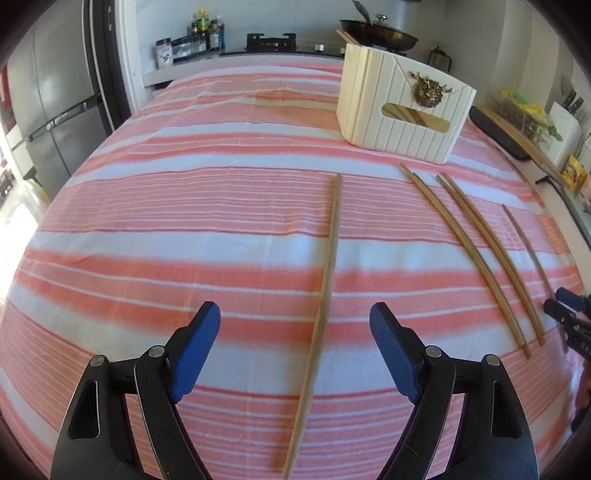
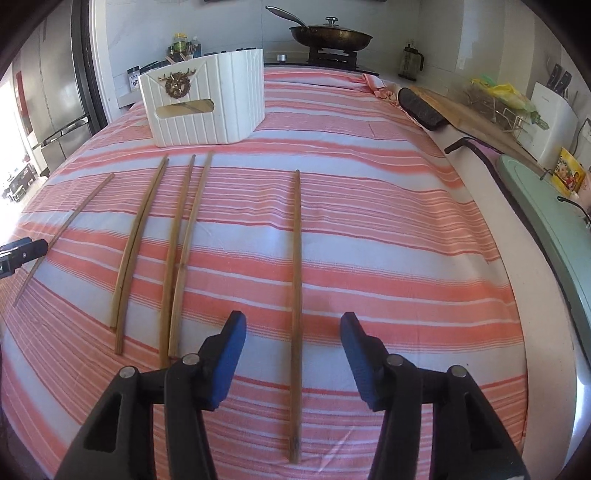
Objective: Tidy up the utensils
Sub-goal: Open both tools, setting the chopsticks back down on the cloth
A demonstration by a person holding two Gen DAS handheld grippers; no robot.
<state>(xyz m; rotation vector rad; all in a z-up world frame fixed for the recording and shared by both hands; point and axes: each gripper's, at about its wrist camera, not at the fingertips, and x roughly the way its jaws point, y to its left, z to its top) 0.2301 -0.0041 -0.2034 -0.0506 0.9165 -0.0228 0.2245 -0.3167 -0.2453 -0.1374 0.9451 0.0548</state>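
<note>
Chopsticks (image 2: pixel 295 258) lie loose on the striped cloth (image 2: pixel 388 229) in front of the white box (image 2: pixel 207 99). They look light, stiff and thin (likely slippery), so mid-stick seems the best hold. Left gripper (image 1: pixel 295 354) and right gripper (image 2: pixel 293 354) both gape wide, holding nothing. Behind sits a stove pan (image 2: pixel 332 35).

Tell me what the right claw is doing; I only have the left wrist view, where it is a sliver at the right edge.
Observer: The right claw is open, its fingers either side of a lone chopstick lying on the striped cloth.
Operator: Is that stick hidden anywhere?
Observer: No; the right wrist view shows its full length, well apart from the nearest pair.
Operator: What lies beyond the cloth on that side?
Observer: A pale green board along the counter.
</note>
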